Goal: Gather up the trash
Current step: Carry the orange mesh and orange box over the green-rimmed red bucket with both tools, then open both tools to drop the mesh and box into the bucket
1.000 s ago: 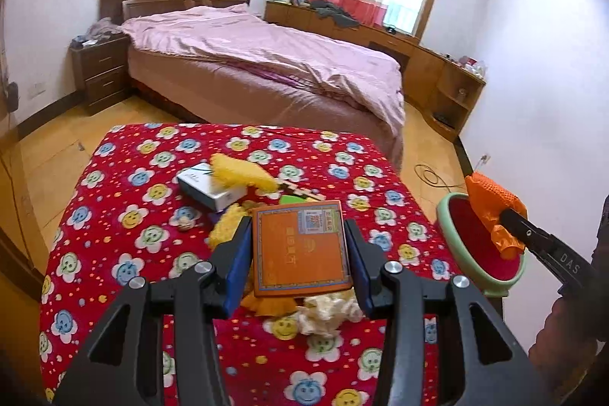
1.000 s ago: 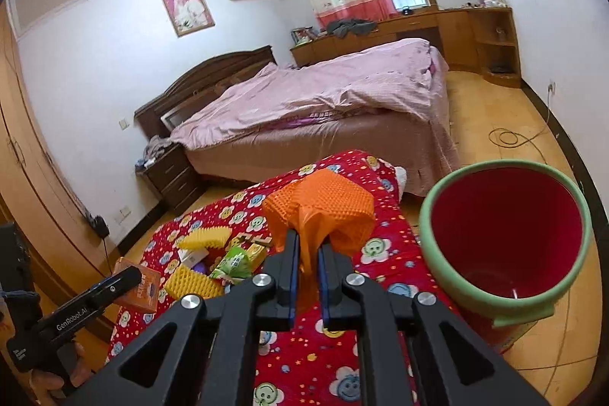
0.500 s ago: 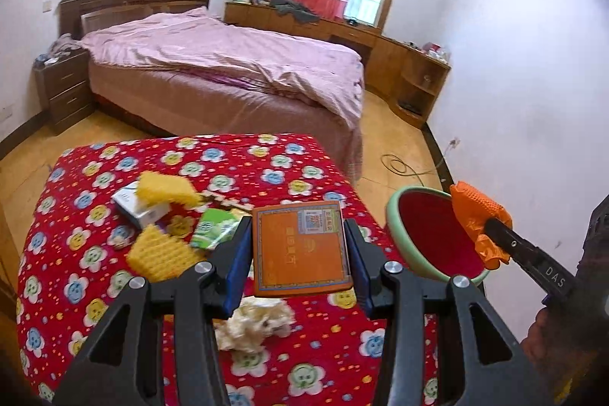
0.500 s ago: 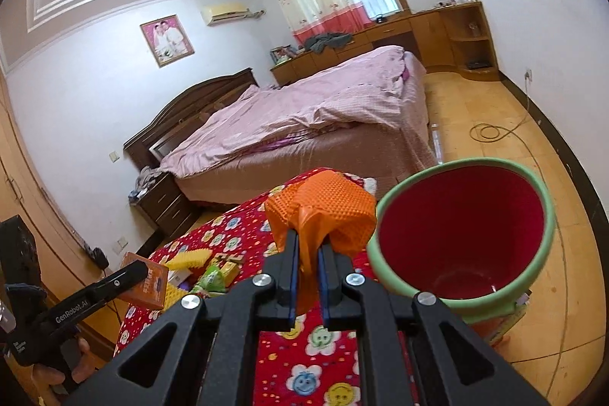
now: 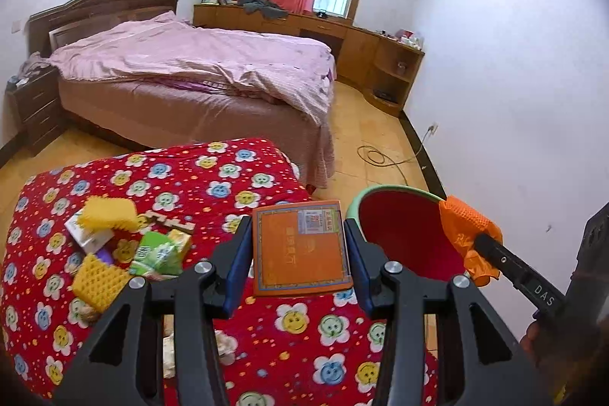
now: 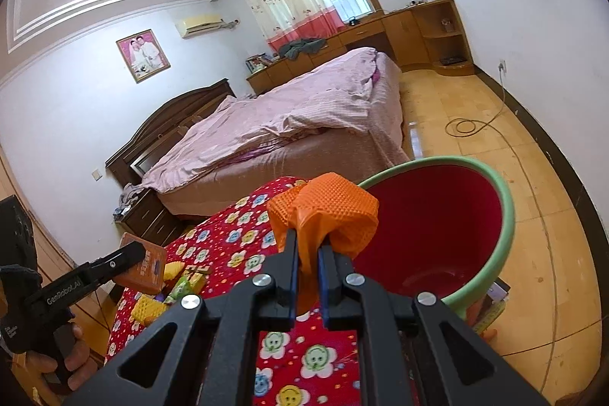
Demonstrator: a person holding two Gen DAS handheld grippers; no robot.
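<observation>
Over the bin rim point(image 6: 508, 215) we're pinching the orange glove point(image 6: 331, 208) in the right gripper point(image 6: 307, 253); left gripper point(image 5: 298, 250) is clamping the orange box point(image 5: 300, 248) at the table edge point(image 5: 300, 183), bin just beside.

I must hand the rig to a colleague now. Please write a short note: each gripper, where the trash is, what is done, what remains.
Left gripper: shut on the orange box, held above the red flowered cloth.
Right gripper: shut on the orange glove, at the rim of the red bin.
Done: both items picked up; the bin's visible inside looks empty.
Left: drop glove and box in the bin, then collect the yellow sponges, green packet and crumpled paper.
</observation>
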